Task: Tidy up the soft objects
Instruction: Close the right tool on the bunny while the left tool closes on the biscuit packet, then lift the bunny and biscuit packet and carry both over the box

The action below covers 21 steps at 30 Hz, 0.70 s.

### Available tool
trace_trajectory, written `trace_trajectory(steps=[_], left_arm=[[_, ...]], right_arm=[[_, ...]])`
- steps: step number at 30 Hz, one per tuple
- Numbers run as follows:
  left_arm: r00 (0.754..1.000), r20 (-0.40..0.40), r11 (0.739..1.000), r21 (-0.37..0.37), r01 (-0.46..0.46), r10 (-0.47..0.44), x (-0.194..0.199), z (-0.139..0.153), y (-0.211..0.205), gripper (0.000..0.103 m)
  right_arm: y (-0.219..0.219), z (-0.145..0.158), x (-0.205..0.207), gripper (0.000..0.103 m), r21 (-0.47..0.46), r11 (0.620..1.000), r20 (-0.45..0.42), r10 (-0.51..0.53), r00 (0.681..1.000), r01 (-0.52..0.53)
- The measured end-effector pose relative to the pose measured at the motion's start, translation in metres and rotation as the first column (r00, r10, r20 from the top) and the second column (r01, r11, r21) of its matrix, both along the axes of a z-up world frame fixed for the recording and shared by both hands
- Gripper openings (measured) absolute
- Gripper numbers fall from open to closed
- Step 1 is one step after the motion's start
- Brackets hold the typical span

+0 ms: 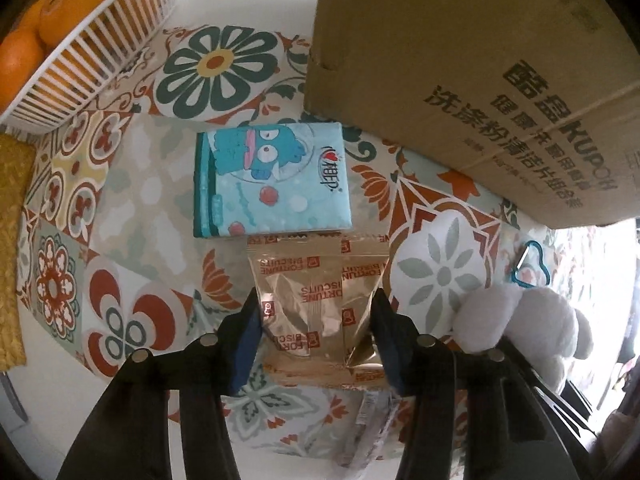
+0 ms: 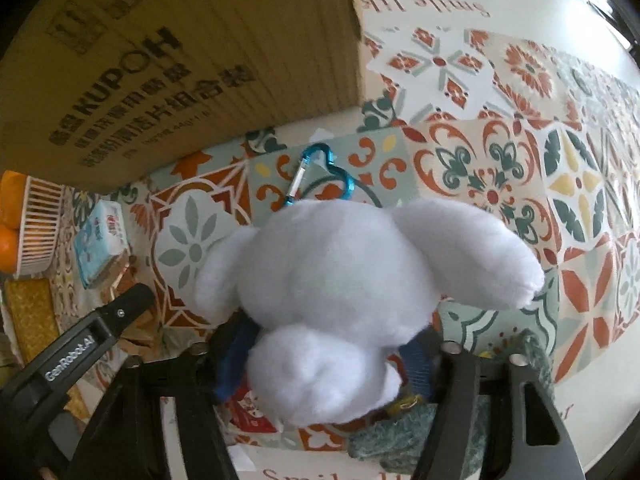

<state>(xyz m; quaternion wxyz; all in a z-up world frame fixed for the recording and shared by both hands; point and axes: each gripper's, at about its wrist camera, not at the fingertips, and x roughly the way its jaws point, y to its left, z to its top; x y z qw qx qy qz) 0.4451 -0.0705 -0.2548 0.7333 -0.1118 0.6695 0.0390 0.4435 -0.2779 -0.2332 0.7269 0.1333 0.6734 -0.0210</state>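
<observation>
My left gripper (image 1: pixel 316 316) is shut on a clear fortune biscuit packet (image 1: pixel 320 304), its pads pressing both sides, just above the patterned tablecloth. A blue tissue pack (image 1: pixel 272 180) lies right beyond it. My right gripper (image 2: pixel 324 344) is shut on a white plush toy (image 2: pixel 352 280) with a blue heart carabiner (image 2: pixel 320 178) at its far end. The plush also shows at the right of the left wrist view (image 1: pixel 520 320). The left gripper's body (image 2: pixel 80 344) shows at the lower left of the right wrist view.
A large brown cardboard box (image 1: pixel 480 60) stands behind, also in the right wrist view (image 2: pixel 180 60). A white basket of oranges (image 1: pixel 80 40) sits far left. A yellow woven mat (image 1: pixel 12 240) lies at the left edge. A green knitted piece (image 2: pixel 520 400) lies under my right gripper.
</observation>
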Motion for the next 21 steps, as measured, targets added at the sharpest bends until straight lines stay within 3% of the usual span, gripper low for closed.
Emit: trace_trajectory(steps=[8, 17, 21], left_arm=[[0.997, 0.028, 0.997, -0.034, 0.066, -0.065, -0.018, 0.021, -0.003, 0.047], [0.98, 0.122, 0.988, 0.009, 0.155, -0.155, -0.047, 0.052, -0.003, 0.047], [0.961, 0.188, 0.98, 0.04, 0.196, -0.2, -0.057, 0.075, -0.002, 0.047]], right_arm=[[0.003, 0.016, -0.012, 0.055, -0.013, 1.0, 0.051, 0.028, 0.998, -0.027], [0.004, 0.056, -0.031, 0.055, -0.014, 0.999, 0.141, 0.049, 0.989, -0.047], [0.001, 0.073, -0.034, 0.055, -0.019, 0.998, 0.183, 0.065, 0.981, -0.063]])
